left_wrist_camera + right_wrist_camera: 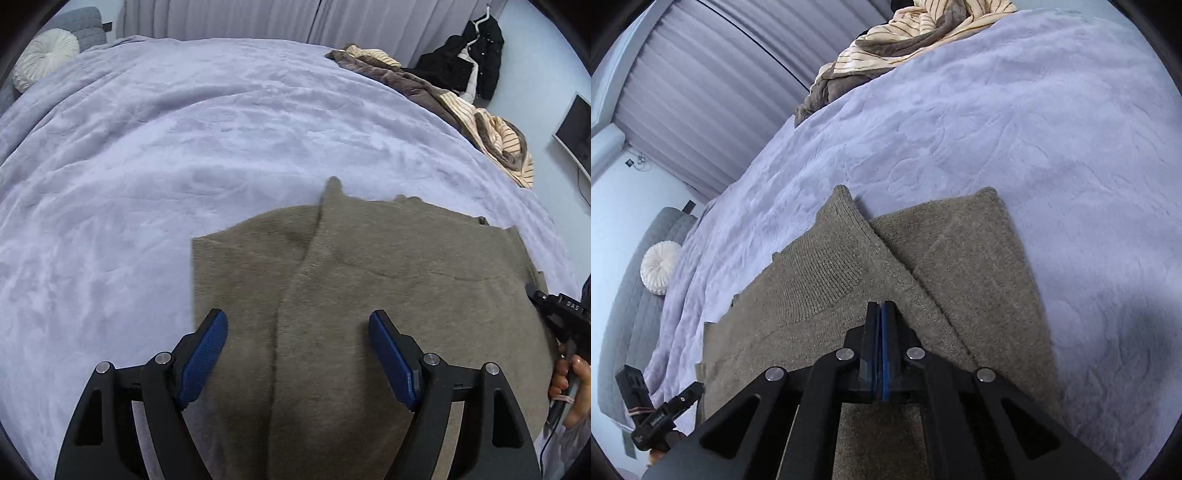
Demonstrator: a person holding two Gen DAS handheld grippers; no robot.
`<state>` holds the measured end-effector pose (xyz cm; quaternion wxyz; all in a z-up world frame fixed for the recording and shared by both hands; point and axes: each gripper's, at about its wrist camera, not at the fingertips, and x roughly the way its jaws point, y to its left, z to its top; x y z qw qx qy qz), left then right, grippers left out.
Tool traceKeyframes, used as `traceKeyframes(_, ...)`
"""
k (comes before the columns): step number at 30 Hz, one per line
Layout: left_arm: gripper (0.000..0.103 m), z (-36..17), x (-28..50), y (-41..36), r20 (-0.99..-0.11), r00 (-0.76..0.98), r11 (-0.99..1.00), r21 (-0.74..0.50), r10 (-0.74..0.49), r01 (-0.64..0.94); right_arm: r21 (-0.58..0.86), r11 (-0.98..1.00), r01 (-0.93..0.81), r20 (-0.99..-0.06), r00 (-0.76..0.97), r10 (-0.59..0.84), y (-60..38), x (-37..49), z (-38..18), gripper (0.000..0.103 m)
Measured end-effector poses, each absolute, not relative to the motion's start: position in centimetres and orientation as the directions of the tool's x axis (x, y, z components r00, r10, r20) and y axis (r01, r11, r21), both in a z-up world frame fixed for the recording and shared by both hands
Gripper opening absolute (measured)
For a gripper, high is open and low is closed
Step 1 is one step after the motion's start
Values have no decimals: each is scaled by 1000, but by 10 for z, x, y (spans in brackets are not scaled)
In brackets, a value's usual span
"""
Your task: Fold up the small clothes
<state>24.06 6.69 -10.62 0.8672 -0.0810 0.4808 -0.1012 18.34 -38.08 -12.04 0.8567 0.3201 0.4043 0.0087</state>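
Sweater [369, 295], olive-brown knit, spread flat on lavender plush blanket [147, 166], partly folded, near the closer edge of the bed. One sleeve [846, 236] laid diagonally across the body, cuff poking just past the far edge onto the blanket. Second folded panel beside it, its corner [988, 195] lying flat.

Left gripper [297, 325] hanging over the sweater, blue pads [205, 354] spread wide apart, nothing between them but open air above the knit. Released, gripping nothing.

Right gripper [881, 308] pointing down along the sleeve fold, blue pads pressed flat together. Clenched tight, and no cloth visibly caught between them. Same tool glimpsed at the right edge of the left wrist view, black tip just over the sweater's side edge, person's hand [574, 387] wrapped around its handle.

Heap of striped cream and brown clothes [491, 125] bunched along the far right edge of the bed, well apart from the sweater. Round white cushion [46, 55] up at the far left corner against a grey quilted headboard [83, 26]. Pale curtains [240, 18] running behind the bed. Black jacket [469, 62] on a hanger by the wall, beyond the heap.
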Motion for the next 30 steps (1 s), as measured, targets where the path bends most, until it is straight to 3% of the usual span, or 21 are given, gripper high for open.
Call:
traceKeyframes(2,80,-102,232,86,-815,515,958,-280,-267,53,536,799,272,-715,650,258,-380,181,-111,0)
traceKeyframes(3,80,-101,226,95,-816,513,957,-289,-266,37,541,791,286,-721,642,261,-381,177,-106,5)
traceKeyframes(7,80,-102,197,114,-837,502,971,-236,-219,31,506,800,323,-759,608,235,-379,148,-87,14)
traceKeyframes(14,80,-78,139,116,-807,527,960,-273,-267,67,455,851,263,-761,610,219,-355,70,-67,14)
traceKeyframes(18,80,-81,118,93,-813,523,966,-236,-255,105,367,906,209,-776,607,174,-333,47,-62,14)
traceKeyframes(22,81,-119,108,96,-883,454,990,-139,-122,-4,288,924,252,-822,560,103,-334,37,-74,14)
traceKeyframes(24,81,-120,98,106,-865,474,980,-199,-164,-24,299,913,276,-828,551,105,-344,32,-81,14)
traceKeyframes(30,81,-109,88,116,-874,461,979,-198,-152,-52,289,918,271,-828,552,97,-348,24,-83,14)
